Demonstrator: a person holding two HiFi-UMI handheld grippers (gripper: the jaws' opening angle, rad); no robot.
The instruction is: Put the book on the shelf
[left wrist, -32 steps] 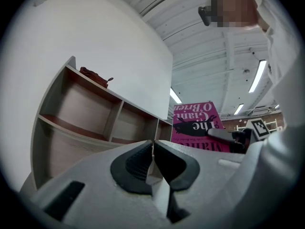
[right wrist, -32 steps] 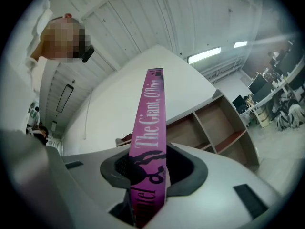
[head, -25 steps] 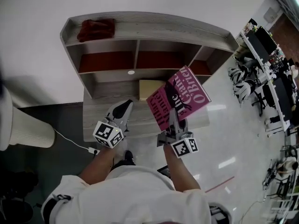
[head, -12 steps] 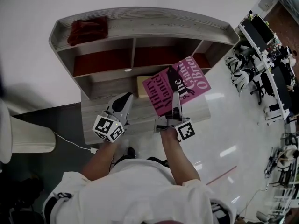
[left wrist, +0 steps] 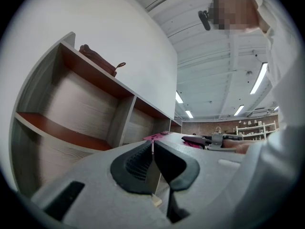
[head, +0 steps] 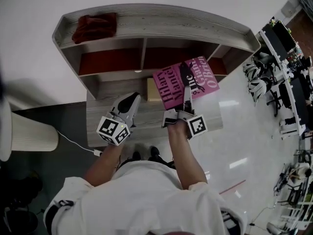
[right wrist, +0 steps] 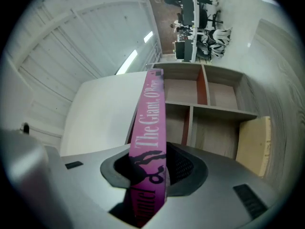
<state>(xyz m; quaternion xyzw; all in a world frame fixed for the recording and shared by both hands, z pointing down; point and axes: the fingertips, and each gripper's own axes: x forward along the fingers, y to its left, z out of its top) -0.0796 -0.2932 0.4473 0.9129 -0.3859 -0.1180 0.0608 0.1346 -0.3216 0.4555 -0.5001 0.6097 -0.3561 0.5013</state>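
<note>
A pink book [head: 186,81] with black and white lettering is held flat in the air in front of the grey shelf unit [head: 146,28], over its lower ledge. My right gripper [head: 187,89] is shut on the book, its spine [right wrist: 151,128] running up between the pads in the right gripper view. My left gripper [head: 128,106] hovers to the left of the book over the ledge, its jaws closed together on nothing [left wrist: 152,156]. The shelf's compartments [head: 110,61] have red-brown floors and look bare.
A dark red pouch [head: 95,27] lies on top of the shelf at the left. A tan block [head: 153,89] sits on the lower ledge just left of the book. A white round bin [head: 29,133] stands at left. Desks and chairs [head: 274,67] crowd the right.
The right gripper has carried the book up and slightly left, closer to the shelf's middle compartments. The left gripper stays about where it was.
</note>
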